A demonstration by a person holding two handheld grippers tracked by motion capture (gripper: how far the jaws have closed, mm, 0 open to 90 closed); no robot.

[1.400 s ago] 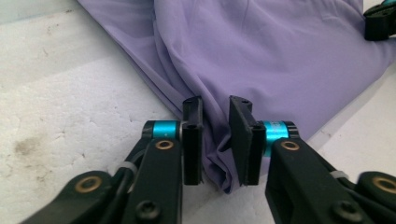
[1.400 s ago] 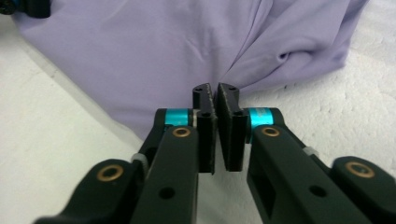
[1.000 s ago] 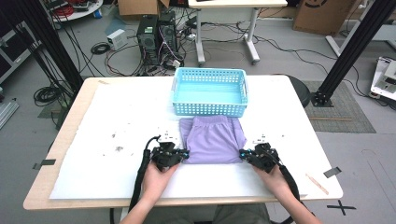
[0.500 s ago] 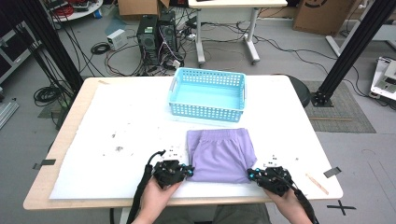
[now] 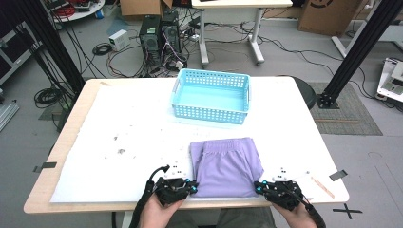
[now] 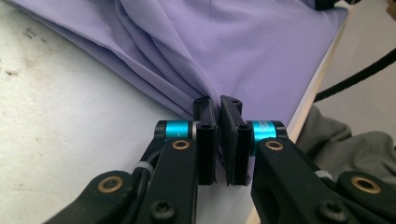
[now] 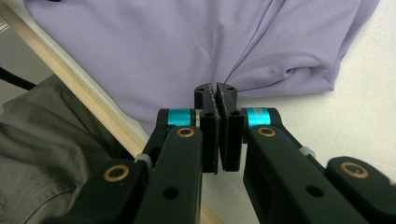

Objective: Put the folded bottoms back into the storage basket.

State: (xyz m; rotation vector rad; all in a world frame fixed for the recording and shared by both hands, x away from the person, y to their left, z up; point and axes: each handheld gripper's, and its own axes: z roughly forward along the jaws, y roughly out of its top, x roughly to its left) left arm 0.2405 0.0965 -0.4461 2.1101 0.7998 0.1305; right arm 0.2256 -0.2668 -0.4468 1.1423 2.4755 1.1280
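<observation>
1. Purple shorts lie flat on the white cover of the counter, near its front edge and a little right of the middle, waistband toward the blue basket that stands well apart behind them.
2. The left gripper has the front left corner of the cloth, the right gripper the front right corner; both sit just at the counter's front edge.
3. In the left gripper view the fingers are pressed nearly together on a gathered pinch of purple fabric, with folds fanning out from the bite.
4. In the right gripper view the fingers are likewise closed to a thin slit, a tuck of fabric caught between their tips.
5. The step in hand looks like a fold or a carry toward the basket, judging from the two-corner hold.
6. To do it well, keep both pinches firm and lift the two corners together at the same height, so the hem stays straight.
7. Keep the grippers as far apart as the cloth is wide, so it neither sags nor strains.
8. Move slowly away from the front edge; the hem lies close to it and could slip over.
</observation>
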